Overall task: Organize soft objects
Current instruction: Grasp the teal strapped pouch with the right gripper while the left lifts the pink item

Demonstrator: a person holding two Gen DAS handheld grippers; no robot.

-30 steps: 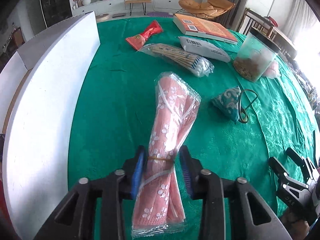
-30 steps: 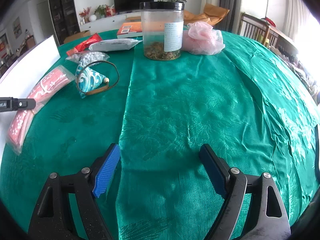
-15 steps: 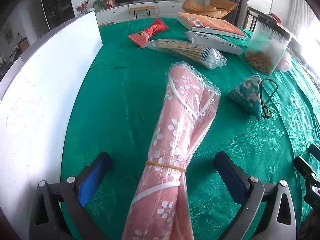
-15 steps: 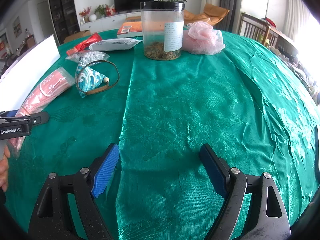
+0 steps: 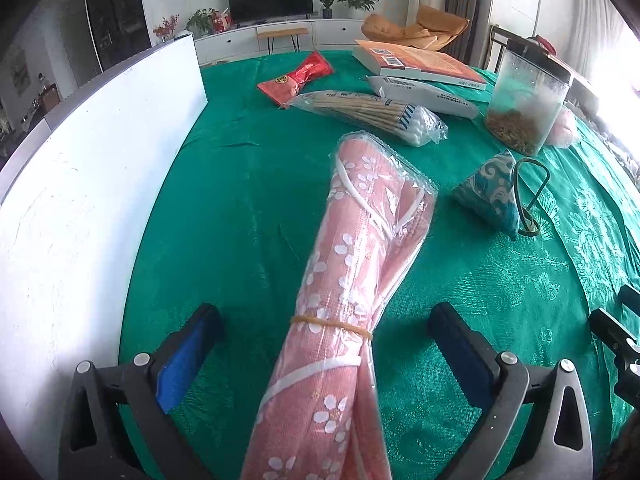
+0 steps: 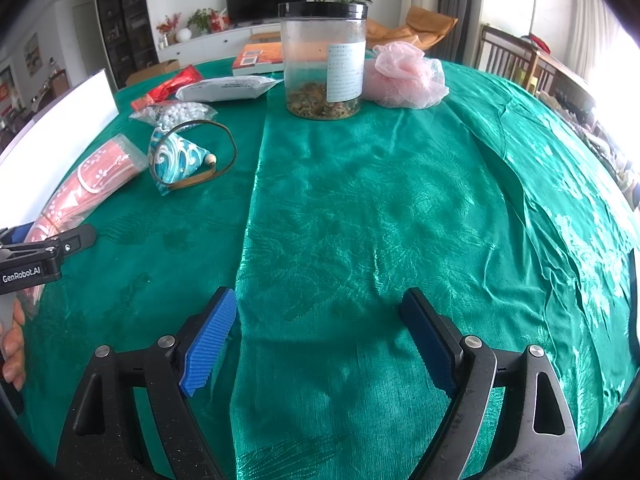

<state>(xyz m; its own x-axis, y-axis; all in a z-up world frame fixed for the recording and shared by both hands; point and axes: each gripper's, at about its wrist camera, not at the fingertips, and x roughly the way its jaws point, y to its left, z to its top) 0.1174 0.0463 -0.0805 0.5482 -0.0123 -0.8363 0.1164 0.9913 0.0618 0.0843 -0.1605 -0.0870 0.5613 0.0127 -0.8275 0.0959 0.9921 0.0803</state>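
A pink flowered cloth roll point(image 5: 360, 248) in clear plastic, bound by a rubber band, lies on the green tablecloth point(image 5: 240, 200). My left gripper point(image 5: 326, 318) stands wide open astride its near end, with both pads well clear of it. The roll point(image 6: 96, 172) also shows at the left of the right wrist view, behind one of the left gripper's fingers point(image 6: 76, 238). A teal patterned pouch point(image 5: 492, 192) with a cord loop sits right of the roll. A pink mesh sponge point(image 6: 404, 76) lies beside the jar. My right gripper point(image 6: 319, 300) is open over bare cloth.
A white board point(image 5: 80, 200) stands along the left side. At the back lie a bag of cotton swabs point(image 5: 372, 114), a red packet point(image 5: 300, 76), a white packet point(image 5: 420, 96) and an orange book point(image 5: 416, 62). A clear black-lidded jar point(image 6: 324, 60) stands far centre.
The left jaws, shut on the pink roll a second ago, have spread wide and let it go. The roll lies between them. The right gripper has kept still.
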